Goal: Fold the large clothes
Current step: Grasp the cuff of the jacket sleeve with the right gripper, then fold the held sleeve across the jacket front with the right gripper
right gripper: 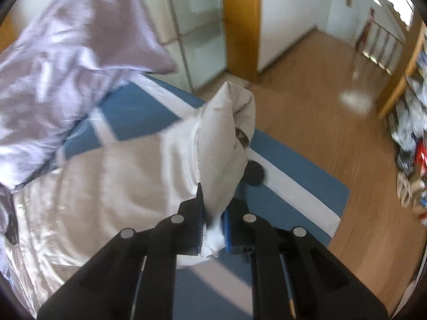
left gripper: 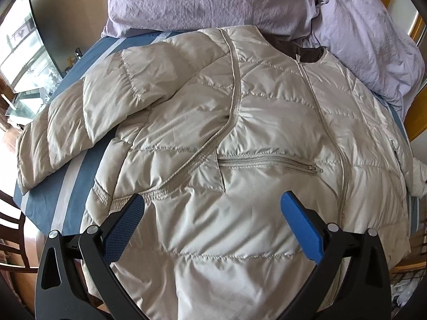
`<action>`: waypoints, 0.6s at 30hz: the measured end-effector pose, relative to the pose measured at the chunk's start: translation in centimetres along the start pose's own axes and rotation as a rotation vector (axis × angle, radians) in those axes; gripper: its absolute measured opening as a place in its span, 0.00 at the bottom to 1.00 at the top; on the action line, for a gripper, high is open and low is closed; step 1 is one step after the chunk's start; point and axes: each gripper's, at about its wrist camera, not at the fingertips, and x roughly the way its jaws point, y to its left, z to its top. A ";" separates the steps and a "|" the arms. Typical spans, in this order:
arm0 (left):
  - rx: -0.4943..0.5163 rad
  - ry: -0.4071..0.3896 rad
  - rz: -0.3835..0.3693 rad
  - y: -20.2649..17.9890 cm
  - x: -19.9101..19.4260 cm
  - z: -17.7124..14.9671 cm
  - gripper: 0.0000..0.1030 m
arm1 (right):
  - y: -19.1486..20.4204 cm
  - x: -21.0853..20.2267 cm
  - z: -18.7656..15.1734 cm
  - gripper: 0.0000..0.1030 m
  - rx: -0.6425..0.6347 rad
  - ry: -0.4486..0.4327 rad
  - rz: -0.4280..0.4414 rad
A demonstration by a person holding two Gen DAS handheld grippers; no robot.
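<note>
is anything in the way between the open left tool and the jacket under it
Nothing visible. The left tool hangs open right above the jacket, with only bare quilted fabric between its pads. The lilac bedding lies beyond the collar.

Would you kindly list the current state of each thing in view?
Beige quilted puffer jacket: spread on bed, front unzipped, one sleeve folded across.
Pocket zipper: closed.
Jacket sleeve: lifted, pinched.
Left gripper: open, empty.
Right gripper: shut on sleeve.

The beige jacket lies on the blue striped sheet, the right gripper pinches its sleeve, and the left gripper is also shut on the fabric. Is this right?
Not quite: the left wrist view shows the left gripper open above the jacket, holding nothing. The rest holds: the right gripper pinches the sleeve over the blue striped sheet.
</note>
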 end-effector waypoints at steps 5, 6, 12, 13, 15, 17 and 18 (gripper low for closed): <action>-0.013 -0.004 -0.033 0.9 0.2 0.5 0.99 | 7.4 -3.4 -0.2 0.12 -0.150 -0.058 0.092; -0.015 -0.007 -0.039 1.1 0.2 0.6 0.99 | 8.8 -3.9 -0.4 0.12 -0.170 -0.063 0.112; -0.022 -0.024 -0.065 2.0 0.1 1.1 0.99 | 18.9 -6.6 -3.6 0.12 -0.303 -0.045 0.275; -0.023 -0.026 -0.068 2.2 0.1 1.2 0.99 | 21.1 -6.9 -4.6 0.12 -0.336 -0.030 0.300; -0.027 -0.029 -0.074 2.5 0.1 1.3 0.99 | 23.7 -7.5 -6.1 0.12 -0.378 -0.006 0.322; -0.034 -0.030 -0.079 2.9 0.2 1.5 0.99 | 27.0 -7.3 -8.2 0.12 -0.436 0.028 0.348; -0.036 -0.030 -0.081 3.1 0.3 1.6 0.99 | 27.8 -7.1 -8.9 0.12 -0.451 0.040 0.356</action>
